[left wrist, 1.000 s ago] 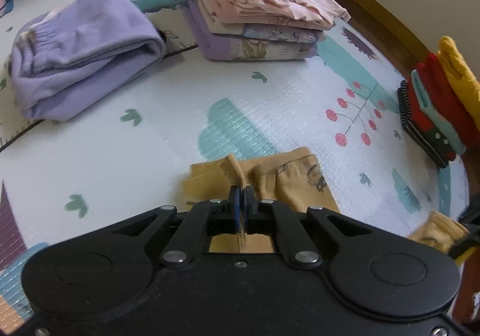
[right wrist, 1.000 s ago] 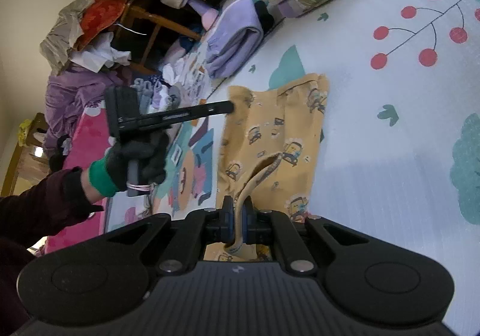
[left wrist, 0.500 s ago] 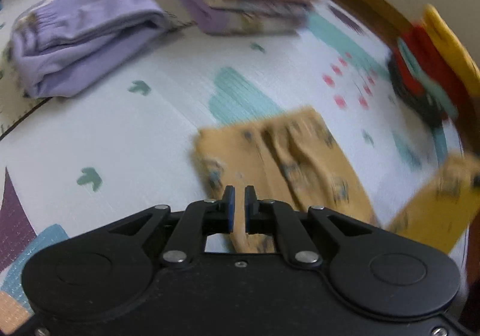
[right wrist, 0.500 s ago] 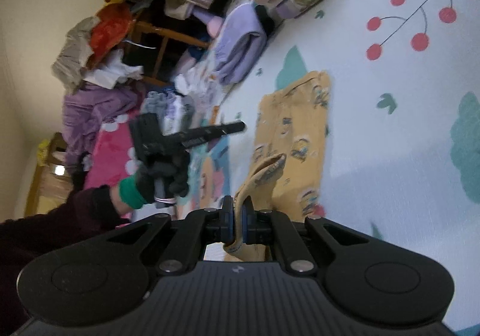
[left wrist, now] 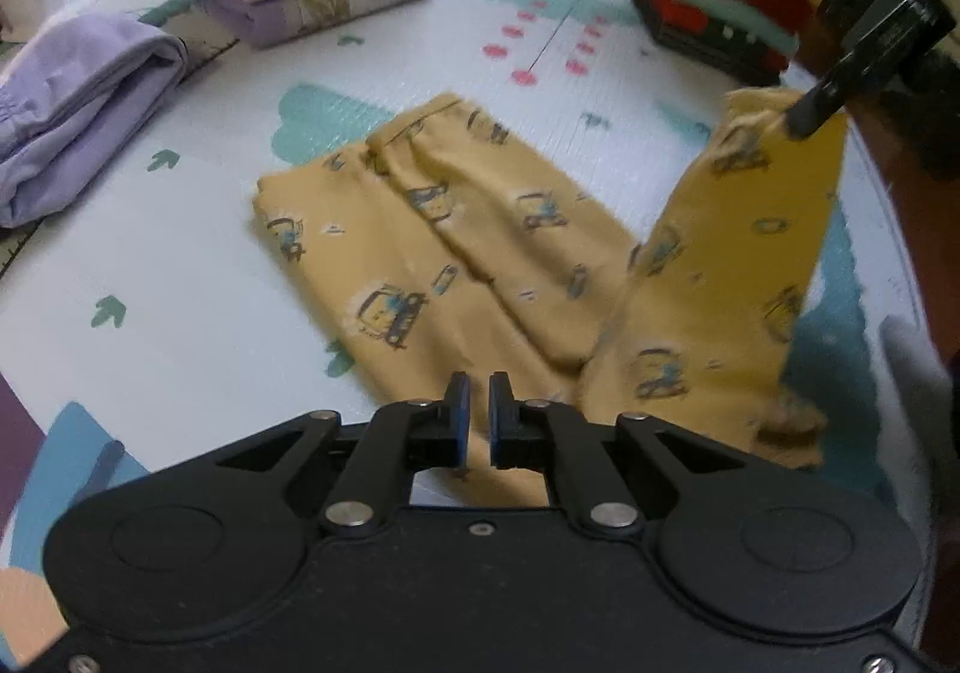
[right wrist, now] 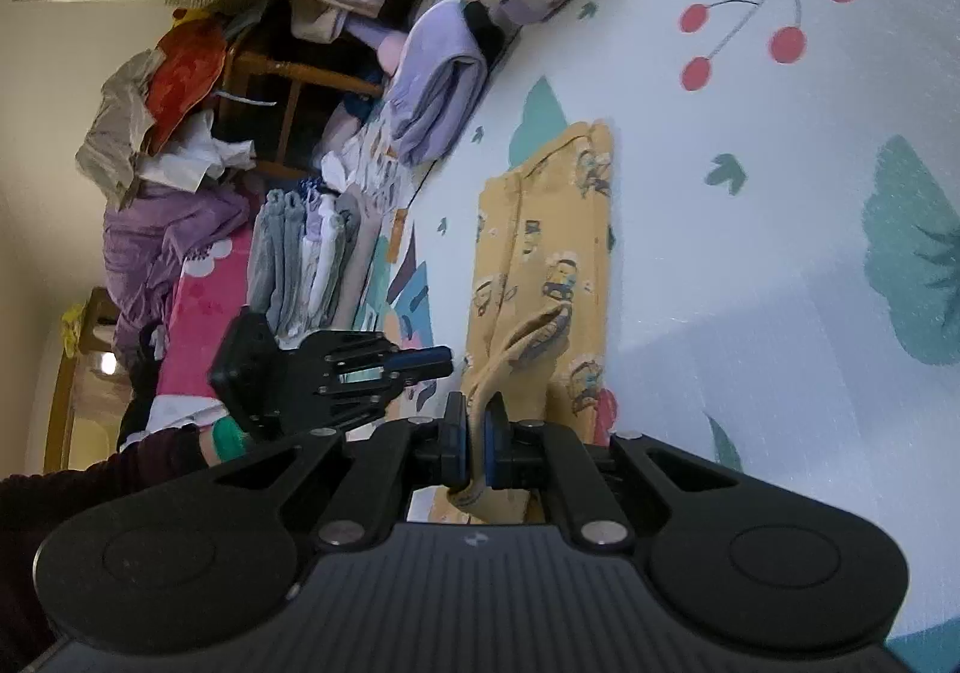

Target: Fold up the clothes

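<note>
Your left gripper [left wrist: 474, 415] hangs with its fingers clenched on nothing, over the near edge of the yellow trousers [left wrist: 456, 247]. Bare play mat [left wrist: 180, 277] lies open toward 9 o'clock, up to the folded purple garment [left wrist: 84, 96]. The soft printed trousers lie flat on the mat. At 2 o'clock your right gripper [right wrist: 474, 433] pinches one lifted leg end. Only the right view shows the cluttered shelves [right wrist: 198, 144].
</note>
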`<state>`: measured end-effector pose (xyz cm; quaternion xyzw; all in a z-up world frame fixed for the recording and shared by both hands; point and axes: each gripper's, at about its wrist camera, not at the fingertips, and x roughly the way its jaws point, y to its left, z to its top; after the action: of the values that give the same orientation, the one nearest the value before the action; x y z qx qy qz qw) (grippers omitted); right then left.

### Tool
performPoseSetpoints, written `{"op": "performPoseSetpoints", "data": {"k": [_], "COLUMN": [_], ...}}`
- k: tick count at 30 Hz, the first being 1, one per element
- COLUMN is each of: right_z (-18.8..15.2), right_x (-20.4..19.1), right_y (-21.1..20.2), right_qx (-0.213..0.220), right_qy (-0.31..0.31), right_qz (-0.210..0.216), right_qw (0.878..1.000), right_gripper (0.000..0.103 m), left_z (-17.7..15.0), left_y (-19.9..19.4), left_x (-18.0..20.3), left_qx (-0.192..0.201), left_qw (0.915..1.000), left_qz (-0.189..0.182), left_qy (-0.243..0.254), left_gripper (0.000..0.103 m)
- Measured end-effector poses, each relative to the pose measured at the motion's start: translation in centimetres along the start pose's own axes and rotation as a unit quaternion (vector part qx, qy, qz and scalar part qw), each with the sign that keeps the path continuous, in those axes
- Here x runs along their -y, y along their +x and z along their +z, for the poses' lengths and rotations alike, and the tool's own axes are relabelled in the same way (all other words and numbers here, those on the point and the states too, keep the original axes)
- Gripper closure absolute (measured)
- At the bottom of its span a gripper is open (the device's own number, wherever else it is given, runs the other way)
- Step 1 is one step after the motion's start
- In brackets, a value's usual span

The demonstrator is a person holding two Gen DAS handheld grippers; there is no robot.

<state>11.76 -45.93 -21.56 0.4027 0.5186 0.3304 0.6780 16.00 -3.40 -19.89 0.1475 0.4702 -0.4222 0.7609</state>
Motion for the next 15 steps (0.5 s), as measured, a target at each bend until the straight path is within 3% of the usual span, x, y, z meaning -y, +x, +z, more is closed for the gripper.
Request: {"op": "performPoseSetpoints", "data": {"k": [3,8,10,15], "right_z": [0.3,0.9,0.9,-0.2], "right_x": [-0.1,-0.7,-1.0,-0.2], "right_y": [0.1,-0.4,-0.9,-1.3], "right_qx": [0.002,0.015,0.010,-0.014], "right_qy": [0.004,0.008,0.002,0.024], "right_qz": [0.004,0.020,0.029,0.001], "right_qw": [1.000,1.000,1.000,1.000], "right_gripper": [0.095,0.095,0.095,0.095], "left_z": [-1.1,-2.3,-3.0,-4.7], "left_y": [1.9,0.0,-0.3,0.6], "left_x": [1.0,1.3,1.8,2.9], "left_qx": [-0.032,0.002,0.002,-0.021], "left_qw": [0.9994,0.9995,0.9992,0.9995], "left_qz": [0.015,0.008,0.004,0.010], "left_qy": [0.001,-0.031,-0.040,-0.019], "left_gripper": [0.102,0.101,0.101,0.100]}}
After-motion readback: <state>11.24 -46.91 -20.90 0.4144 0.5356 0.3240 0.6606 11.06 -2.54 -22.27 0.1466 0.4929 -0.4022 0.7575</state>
